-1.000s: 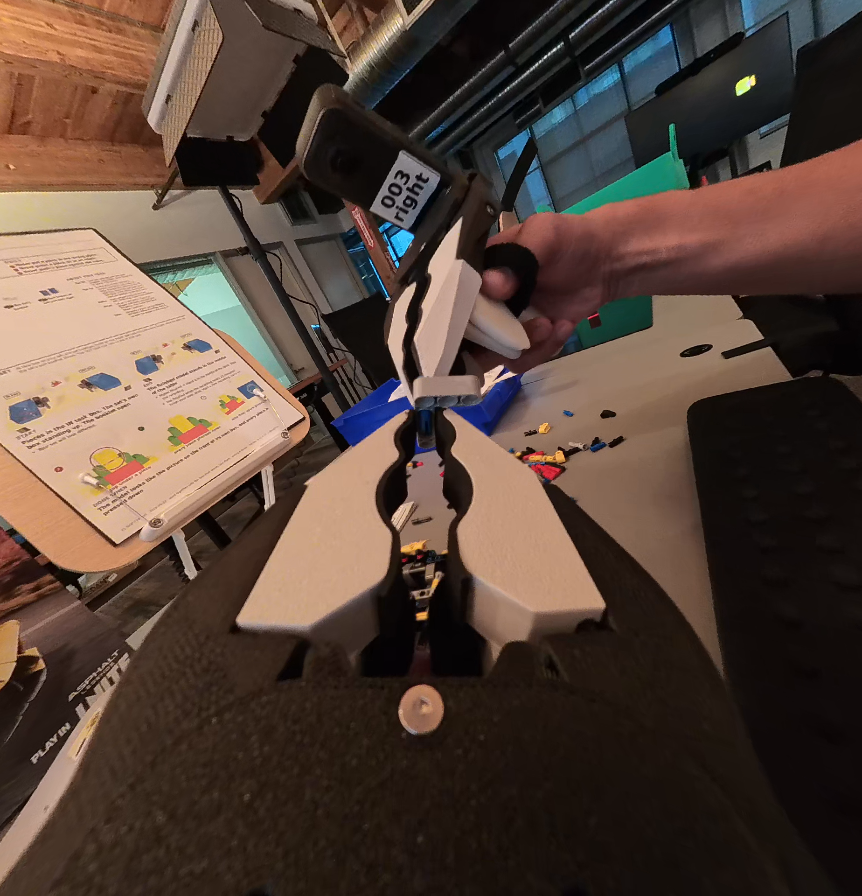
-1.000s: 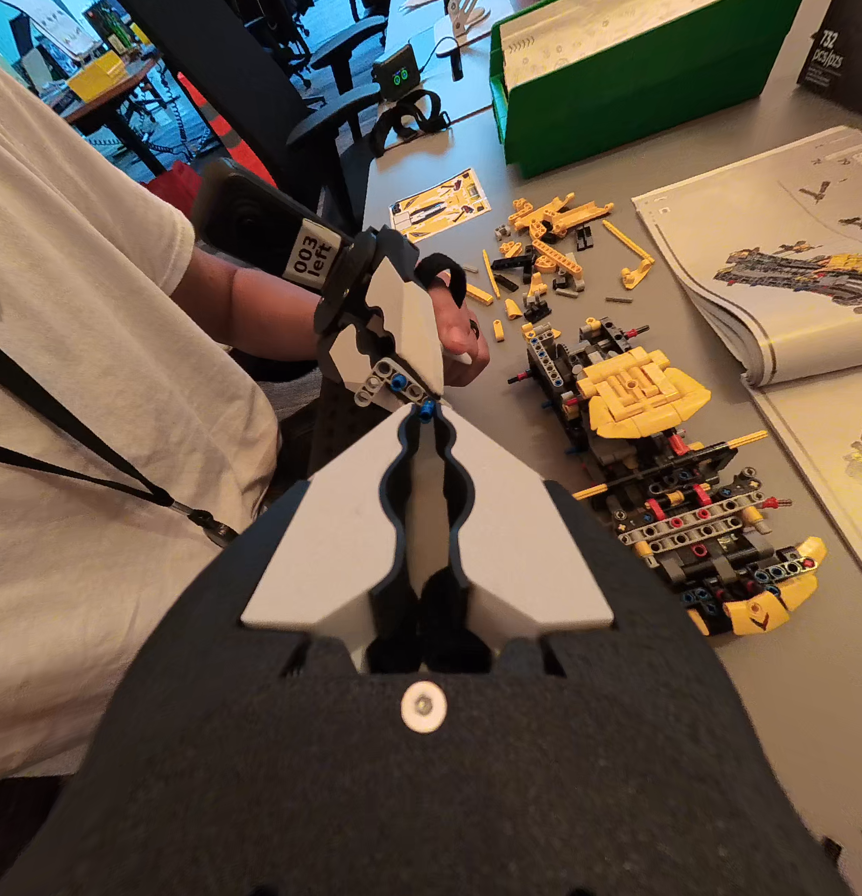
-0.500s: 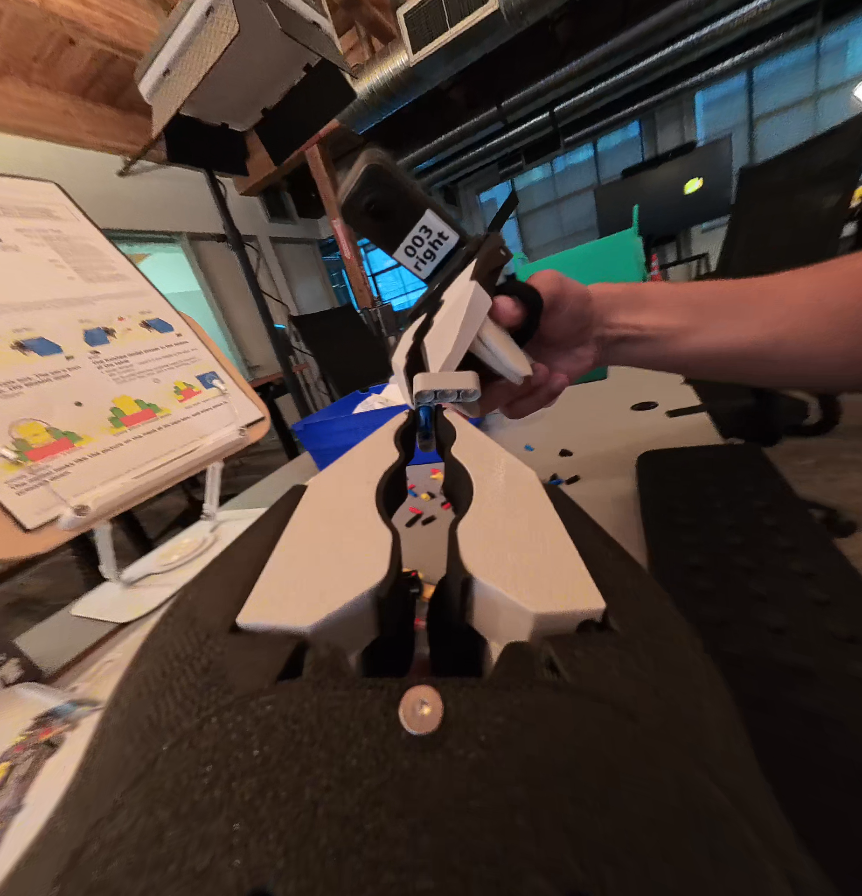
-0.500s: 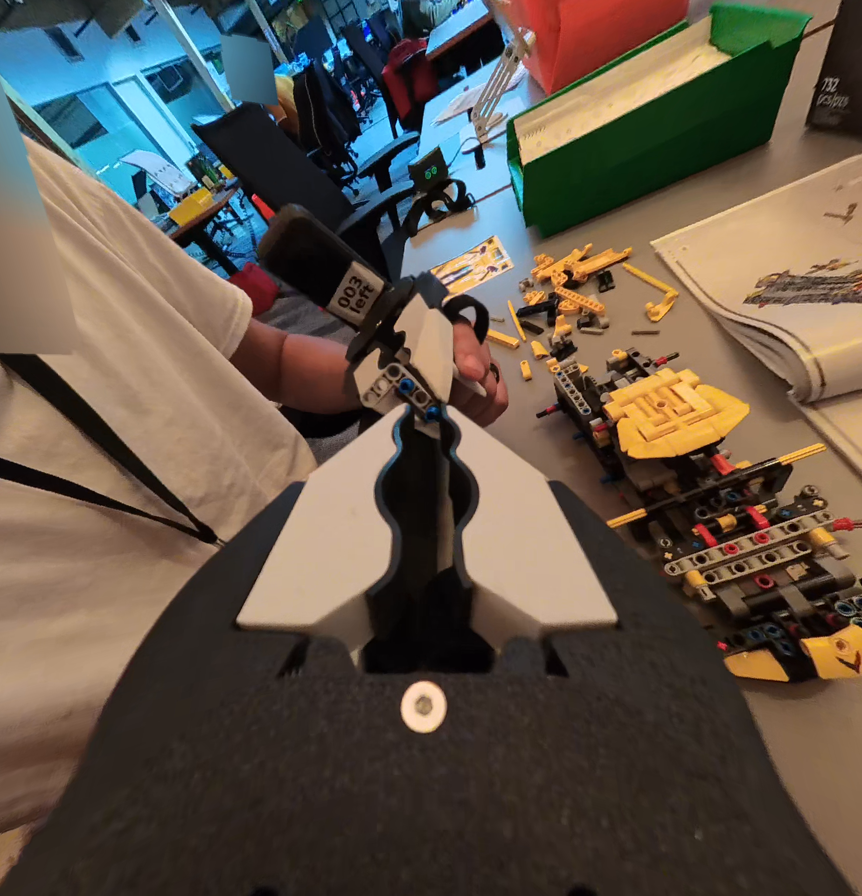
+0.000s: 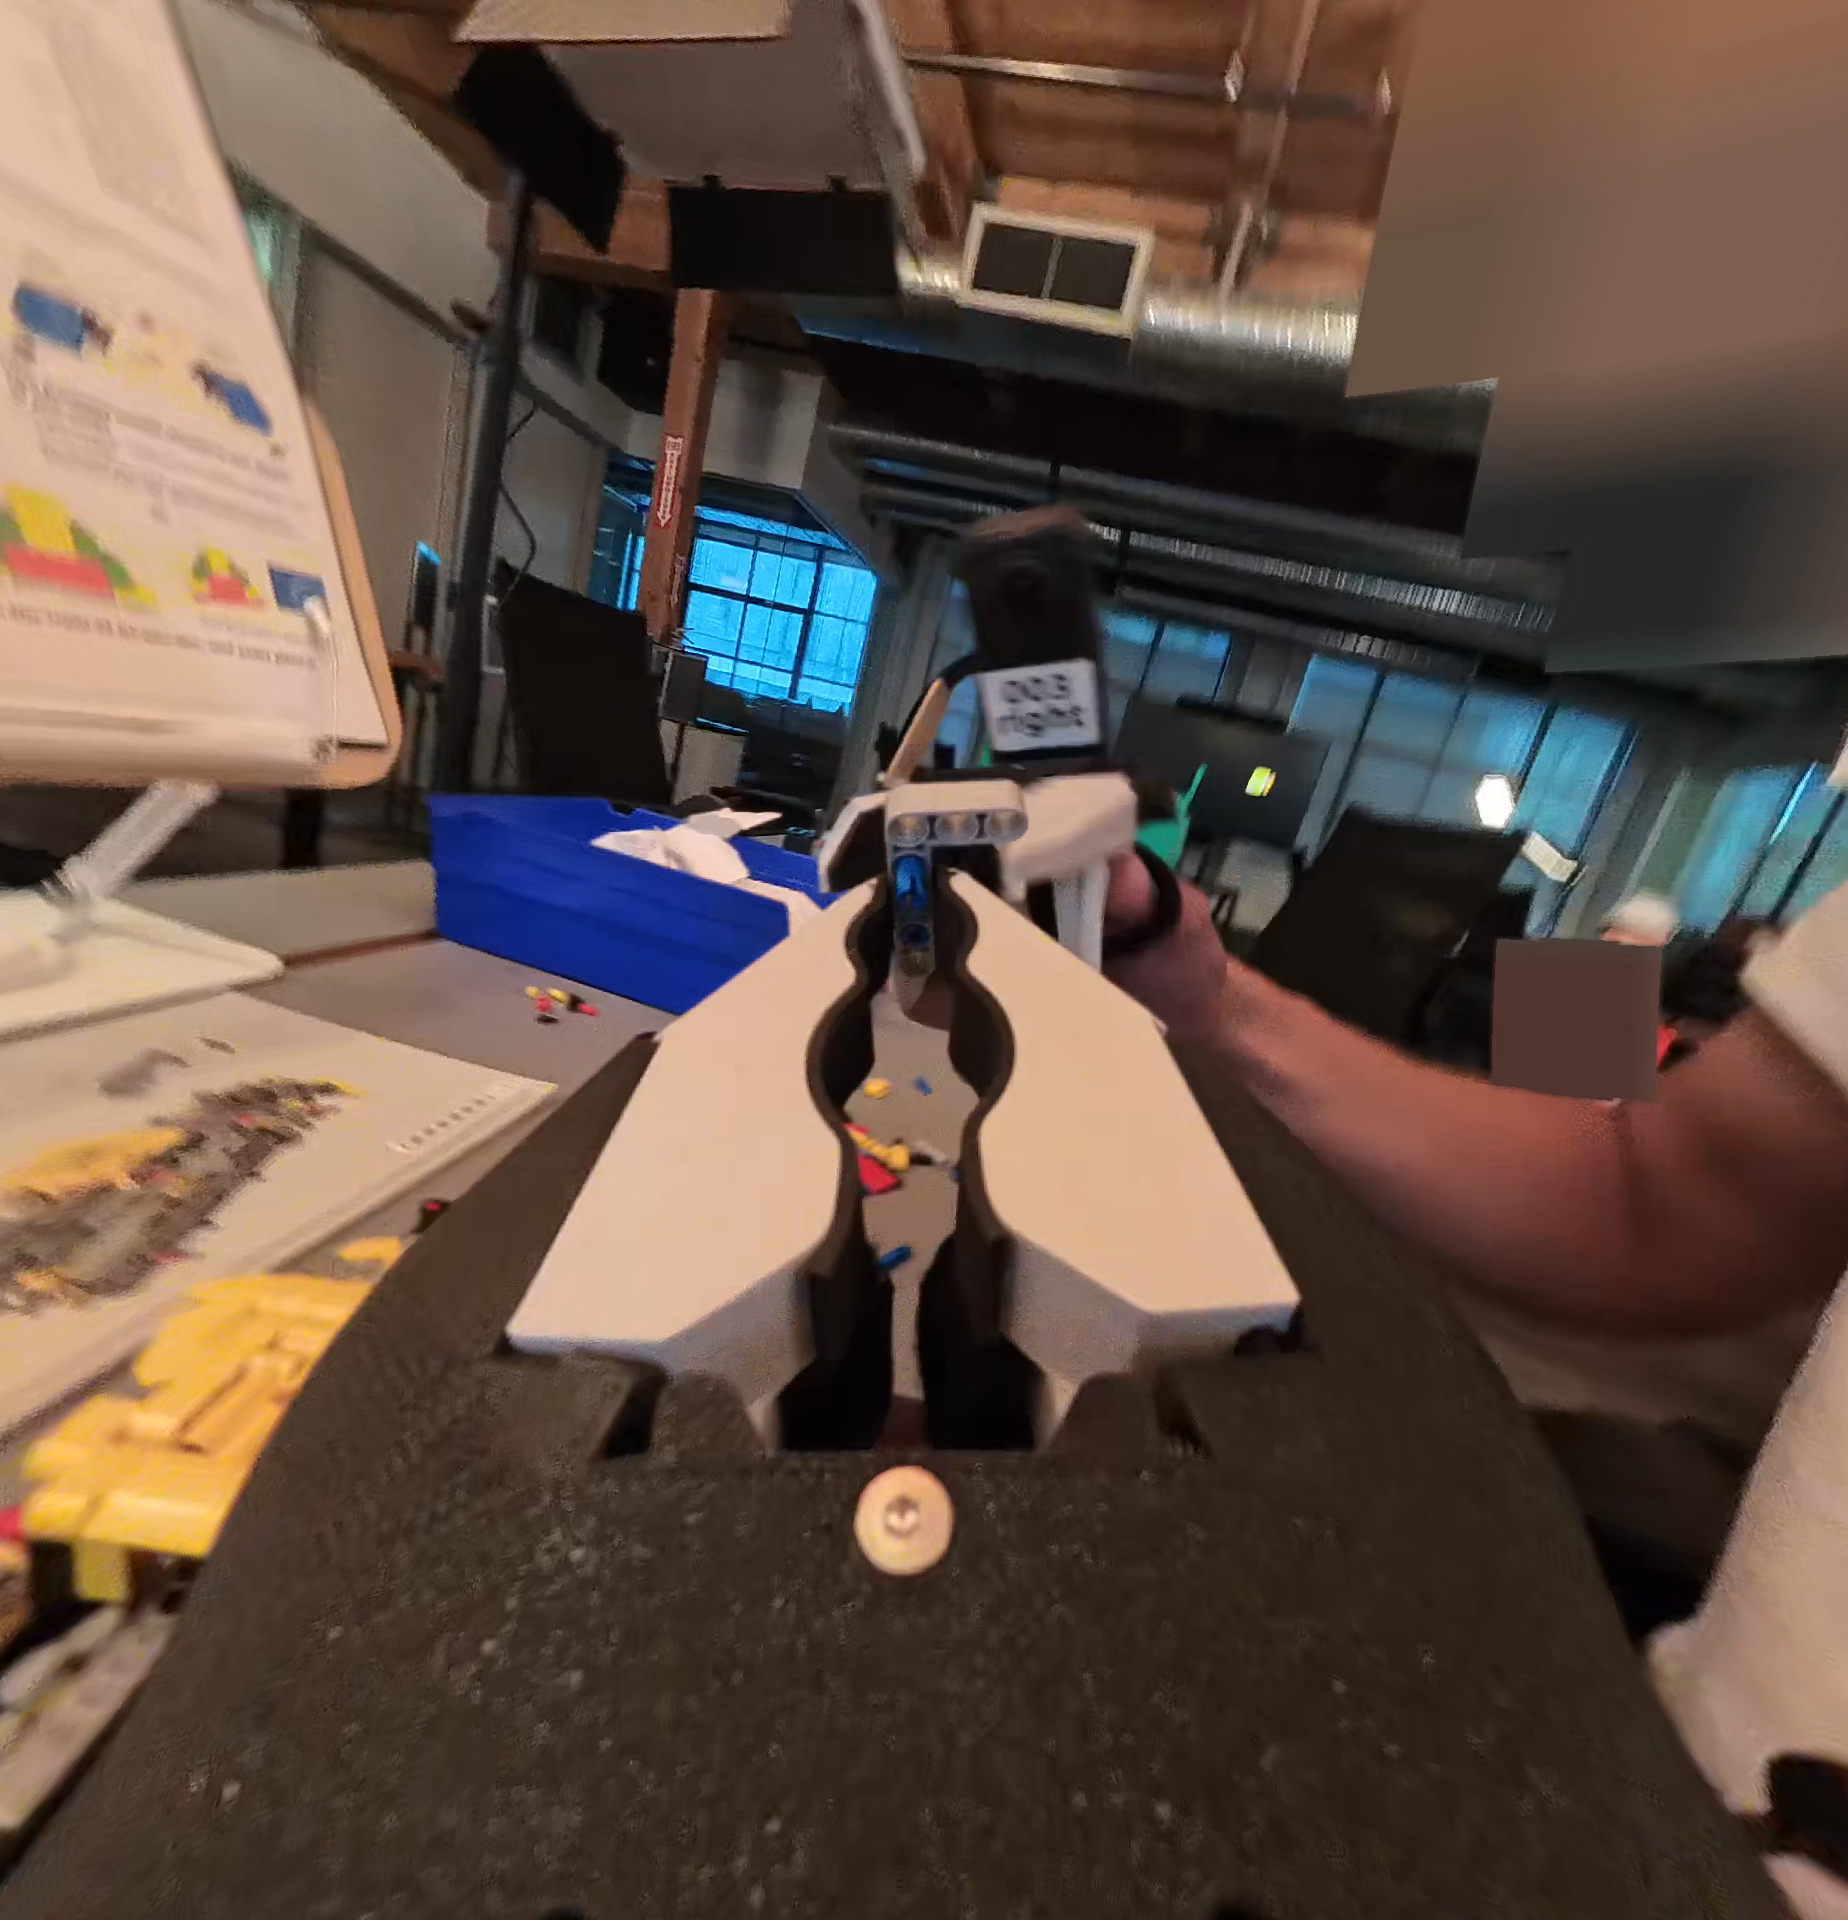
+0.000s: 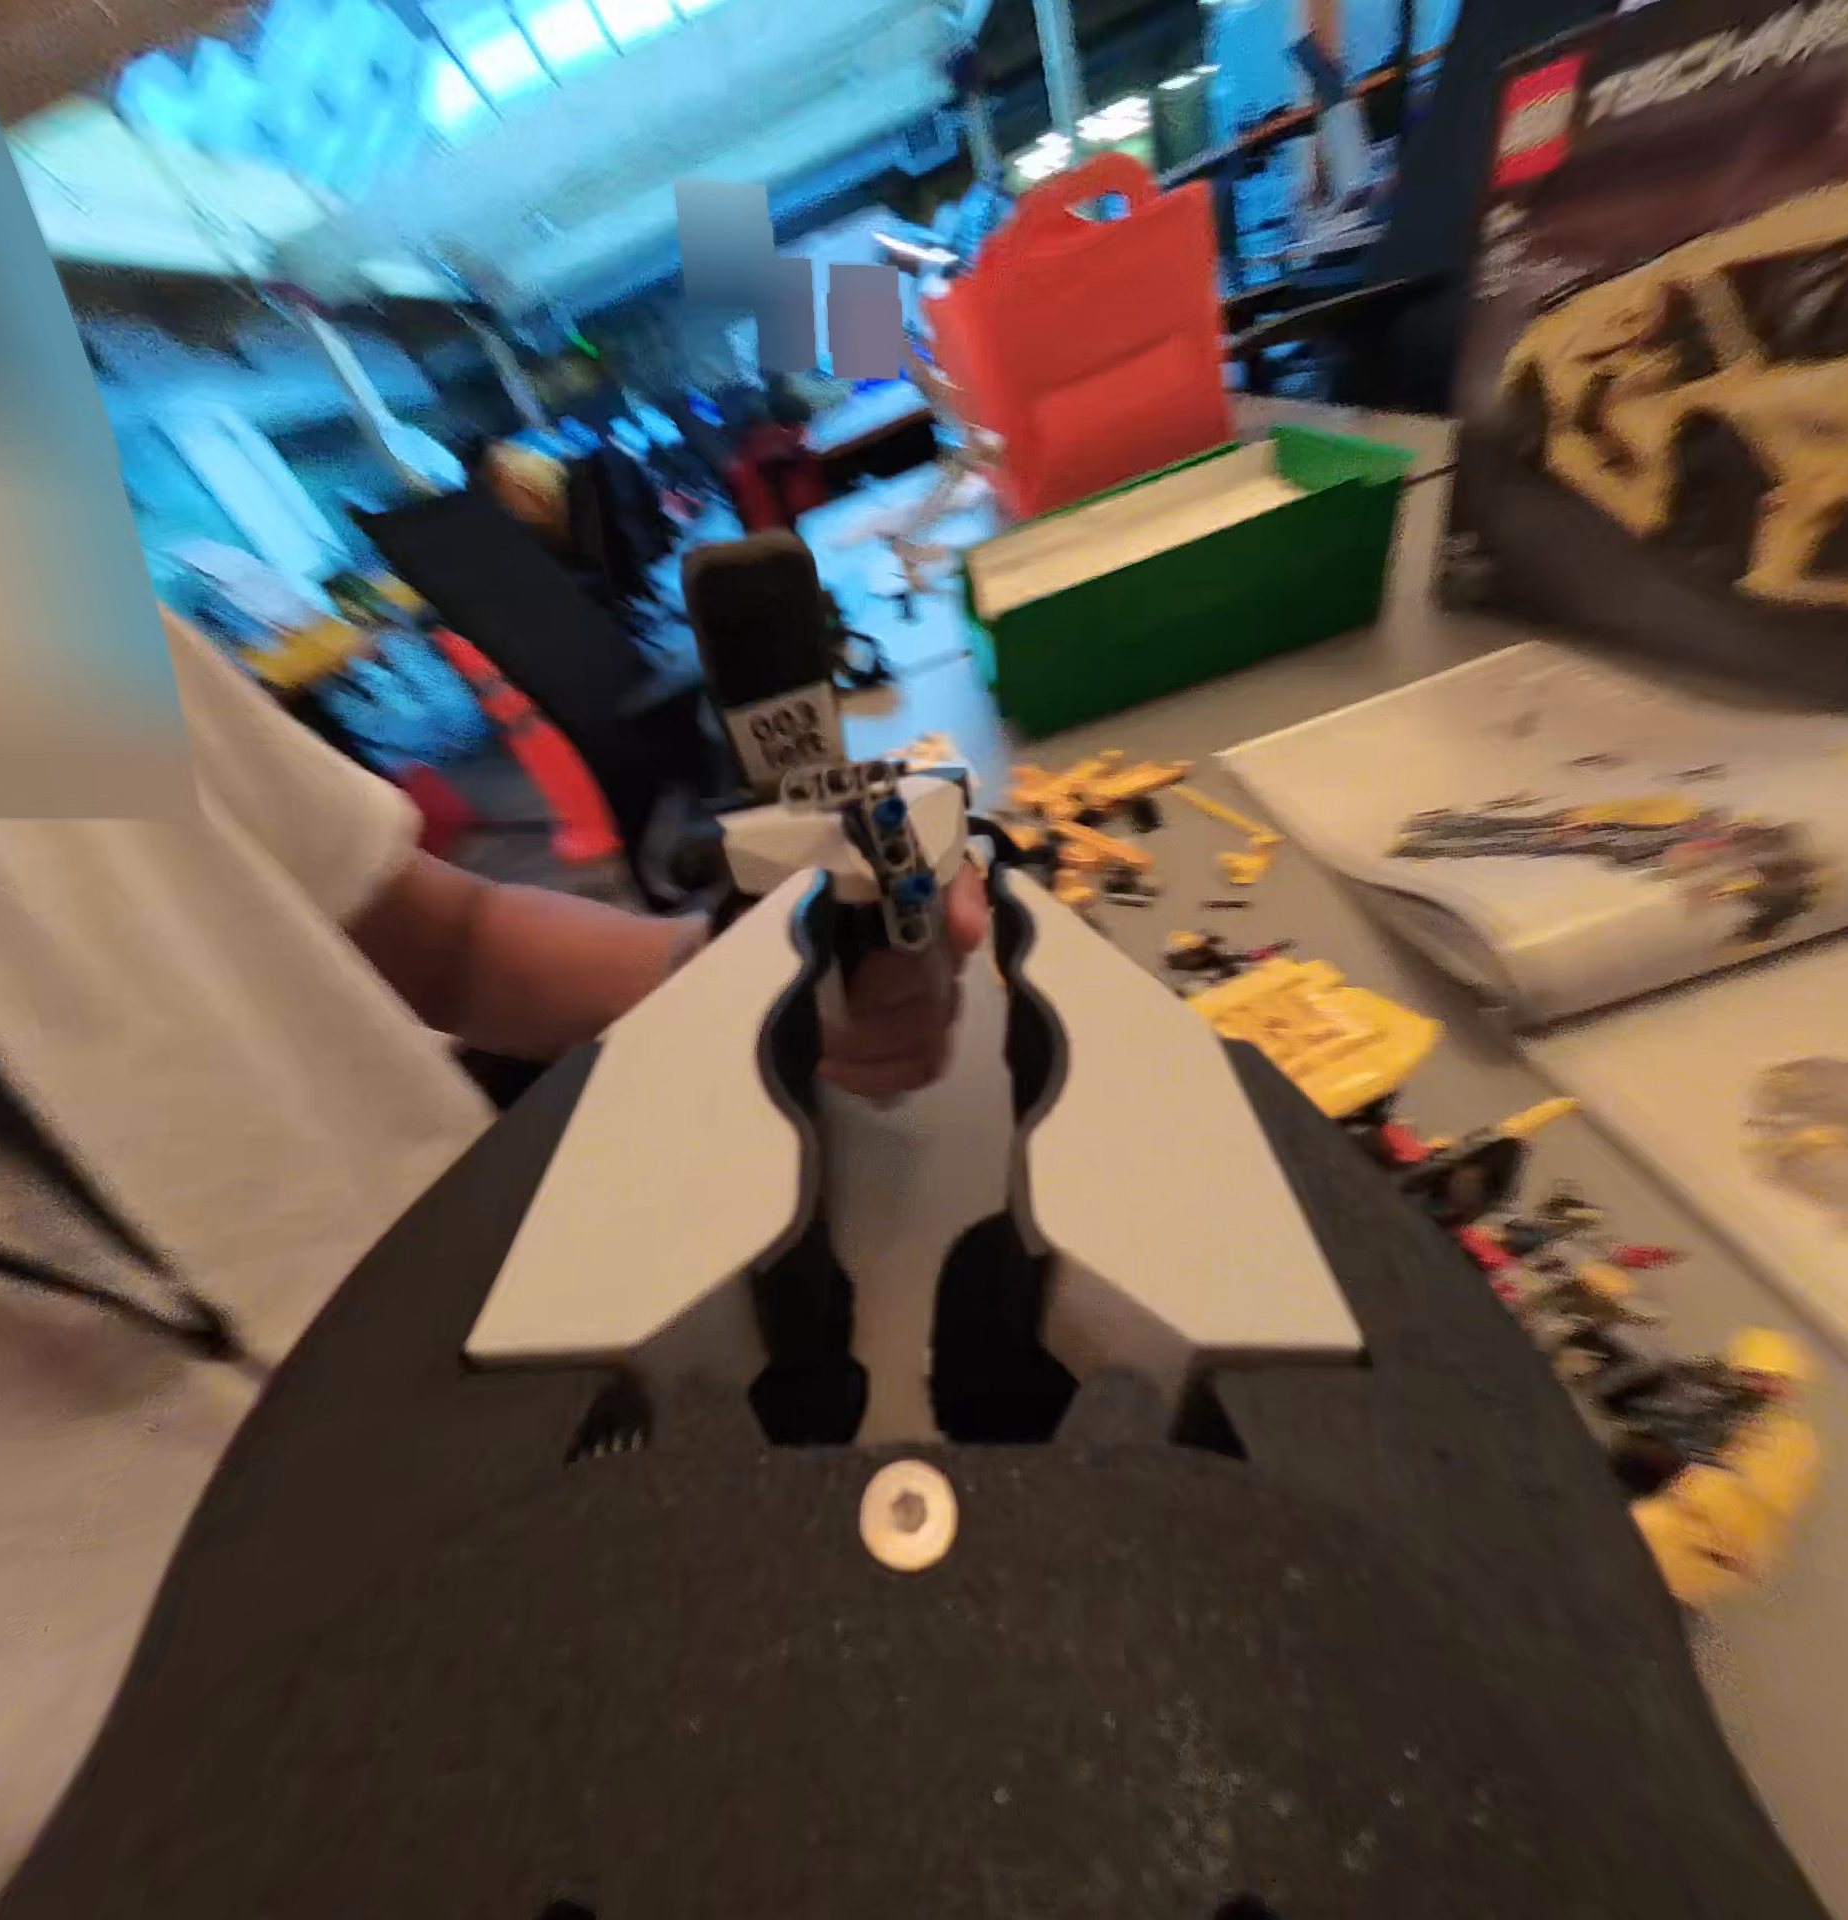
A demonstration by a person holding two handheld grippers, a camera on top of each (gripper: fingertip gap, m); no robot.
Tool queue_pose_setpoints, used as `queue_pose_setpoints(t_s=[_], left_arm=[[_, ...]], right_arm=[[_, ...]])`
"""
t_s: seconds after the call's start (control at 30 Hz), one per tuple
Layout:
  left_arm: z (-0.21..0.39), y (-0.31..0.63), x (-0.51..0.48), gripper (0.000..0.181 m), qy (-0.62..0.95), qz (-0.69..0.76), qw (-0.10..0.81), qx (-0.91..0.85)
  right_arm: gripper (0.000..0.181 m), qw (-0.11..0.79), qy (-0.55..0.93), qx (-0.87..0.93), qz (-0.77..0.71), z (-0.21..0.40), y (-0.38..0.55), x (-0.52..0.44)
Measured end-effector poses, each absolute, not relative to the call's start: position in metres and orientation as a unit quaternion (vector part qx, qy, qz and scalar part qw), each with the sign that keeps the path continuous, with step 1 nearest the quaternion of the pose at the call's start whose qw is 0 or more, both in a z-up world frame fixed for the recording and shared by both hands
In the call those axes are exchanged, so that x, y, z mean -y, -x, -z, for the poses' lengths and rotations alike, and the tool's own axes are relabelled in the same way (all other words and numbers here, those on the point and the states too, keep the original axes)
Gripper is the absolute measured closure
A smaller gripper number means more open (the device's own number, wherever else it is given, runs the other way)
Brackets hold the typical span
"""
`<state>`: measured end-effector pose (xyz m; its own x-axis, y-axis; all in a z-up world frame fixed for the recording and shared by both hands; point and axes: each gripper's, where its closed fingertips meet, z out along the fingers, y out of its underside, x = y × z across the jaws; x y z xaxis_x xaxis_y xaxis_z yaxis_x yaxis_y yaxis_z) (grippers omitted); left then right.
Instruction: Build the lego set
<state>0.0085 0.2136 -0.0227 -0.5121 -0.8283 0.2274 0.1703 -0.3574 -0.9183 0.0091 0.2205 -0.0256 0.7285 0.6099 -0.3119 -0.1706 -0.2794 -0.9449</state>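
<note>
Both tongs meet midair: left tongs pinch a grey beam; right tongs gape; model beside them blurred.

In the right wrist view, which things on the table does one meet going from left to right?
Loose yellow pieces → green bin → open instruction booklet → set box.

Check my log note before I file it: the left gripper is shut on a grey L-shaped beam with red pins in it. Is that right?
Not quite: the pins are blue, not red. The left wrist view shows the left gripper shut on a grey L-shaped beam with blue pins in it; the right wrist view shows the same blue.
</note>
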Motion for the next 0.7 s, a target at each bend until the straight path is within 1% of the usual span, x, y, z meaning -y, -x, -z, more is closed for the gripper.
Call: queue_pose_setpoints(t_s=[0.07,0.13,0.2,0.27,0.33,0.37,0.4,0.43,0.5,0.6,0.7], left_arm=[[0.024,-0.011,-0.224,0.174,0.391,0.778,0.272,-0.409],[0.027,-0.014,-0.238,0.174,0.425,0.812,0.202,-0.346],[0.032,-0.017,-0.25,0.174,0.446,0.835,0.134,-0.294],[0.038,-0.019,-0.257,0.174,0.458,0.845,0.09,-0.261],[0.04,-0.019,-0.257,0.174,0.46,0.852,0.051,-0.244],[0.041,-0.02,-0.256,0.174,0.461,0.853,0.038,-0.241],[0.043,-0.02,-0.254,0.174,0.464,0.852,0.03,-0.241],[0.043,-0.02,-0.255,0.174,0.464,0.853,0.027,-0.239],[0.045,-0.021,-0.255,0.174,0.47,0.85,0.024,-0.235],[0.047,-0.022,-0.255,0.174,0.466,0.858,-0.012,-0.214],[0.048,-0.023,-0.253,0.174,0.47,0.855,-0.01,-0.219]], right_arm=[[0.133,0.598,0.754,0.199,-0.185,0.036,-0.009,-0.229],[0.121,0.601,0.77,0.211,-0.028,0.043,-0.014,-0.239],[0.134,0.601,0.758,0.231,0.1,0.046,-0.017,-0.246],[0.135,0.59,0.75,0.242,0.173,0.051,-0.019,-0.254],[0.134,0.588,0.751,0.245,0.172,0.056,-0.016,-0.26],[0.136,0.589,0.749,0.244,0.18,0.057,-0.018,-0.263],[0.148,0.597,0.739,0.247,0.191,0.053,-0.018,-0.263],[0.155,0.605,0.729,0.248,0.203,0.048,-0.018,-0.262],[0.155,0.593,0.734,0.254,0.212,0.051,-0.019,-0.263],[0.156,0.588,0.737,0.258,0.211,0.052,-0.019,-0.263],[0.157,0.578,0.763,0.239,0.163,0.054,-0.02,-0.261]])
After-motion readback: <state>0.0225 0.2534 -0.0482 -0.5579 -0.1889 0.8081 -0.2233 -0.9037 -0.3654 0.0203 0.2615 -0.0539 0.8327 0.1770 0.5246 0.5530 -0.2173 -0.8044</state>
